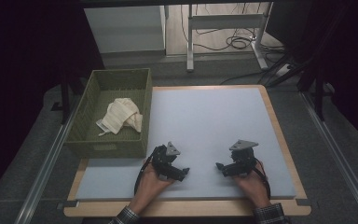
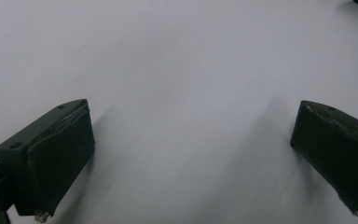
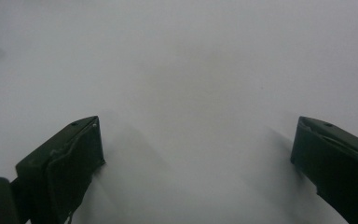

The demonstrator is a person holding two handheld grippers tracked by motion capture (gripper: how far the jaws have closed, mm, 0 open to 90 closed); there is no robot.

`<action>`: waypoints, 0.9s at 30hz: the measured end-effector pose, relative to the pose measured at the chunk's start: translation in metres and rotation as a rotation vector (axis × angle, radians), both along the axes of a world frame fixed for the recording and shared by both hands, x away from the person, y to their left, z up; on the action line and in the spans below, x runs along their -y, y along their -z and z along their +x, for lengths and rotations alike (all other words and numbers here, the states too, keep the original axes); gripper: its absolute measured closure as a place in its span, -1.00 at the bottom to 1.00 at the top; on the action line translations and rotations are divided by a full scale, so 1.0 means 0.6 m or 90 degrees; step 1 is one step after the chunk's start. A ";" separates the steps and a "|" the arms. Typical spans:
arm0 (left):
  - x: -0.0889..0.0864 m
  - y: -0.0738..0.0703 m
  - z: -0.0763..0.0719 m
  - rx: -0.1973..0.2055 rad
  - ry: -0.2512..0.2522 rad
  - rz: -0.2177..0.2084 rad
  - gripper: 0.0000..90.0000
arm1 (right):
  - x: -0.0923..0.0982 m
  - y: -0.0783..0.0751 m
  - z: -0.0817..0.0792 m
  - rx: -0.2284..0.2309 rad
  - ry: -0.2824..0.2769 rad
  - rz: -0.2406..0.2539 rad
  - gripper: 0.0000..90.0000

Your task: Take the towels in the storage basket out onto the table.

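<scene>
Both grippers, left [image 1: 182, 171] and right [image 1: 220, 166], rest released at lower centre; pinch the soft, light cream cloth [image 1: 120, 116] in the green woven basket [image 1: 107, 148] at a raised fold.

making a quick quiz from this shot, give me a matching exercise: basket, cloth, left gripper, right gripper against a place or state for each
Things:
1. woven basket
2. cream cloth
3. left gripper
4. right gripper

Places or states:
A. crumpled inside the basket
B. open, on the mat's near right
C. at the table's left edge
D. open, just below the basket's near right corner

Pairs: 1-C, 2-A, 3-D, 4-B
</scene>
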State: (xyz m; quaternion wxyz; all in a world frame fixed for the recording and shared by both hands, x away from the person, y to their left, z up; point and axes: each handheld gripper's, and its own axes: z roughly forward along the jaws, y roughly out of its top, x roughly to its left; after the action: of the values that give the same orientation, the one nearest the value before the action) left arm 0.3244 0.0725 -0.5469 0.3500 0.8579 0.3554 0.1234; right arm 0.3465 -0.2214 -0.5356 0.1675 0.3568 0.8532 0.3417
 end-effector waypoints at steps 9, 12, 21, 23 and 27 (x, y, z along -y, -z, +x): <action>0.000 0.000 0.000 0.000 0.001 0.001 -1.00 | 0.000 0.000 -0.001 0.002 0.001 0.001 -0.95; 0.000 0.000 0.000 0.000 0.000 0.001 -1.00 | 0.000 0.000 -0.001 0.002 0.000 0.001 -0.95; 0.001 -0.001 0.000 -0.002 0.001 0.004 -1.00 | 0.000 0.000 0.000 0.002 0.000 0.000 -0.95; 0.001 -0.001 0.000 -0.002 0.001 0.002 -1.00 | 0.000 0.000 0.000 0.002 0.000 0.000 -0.95; 0.000 0.000 0.000 -0.002 0.000 0.000 -1.00 | 0.000 0.000 0.000 0.002 -0.001 0.000 -0.95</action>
State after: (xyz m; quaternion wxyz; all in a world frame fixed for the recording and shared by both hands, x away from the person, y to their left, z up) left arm 0.3247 0.0724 -0.5466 0.3490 0.8583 0.3559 0.1218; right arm 0.3463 -0.2216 -0.5358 0.1683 0.3559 0.8531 0.3424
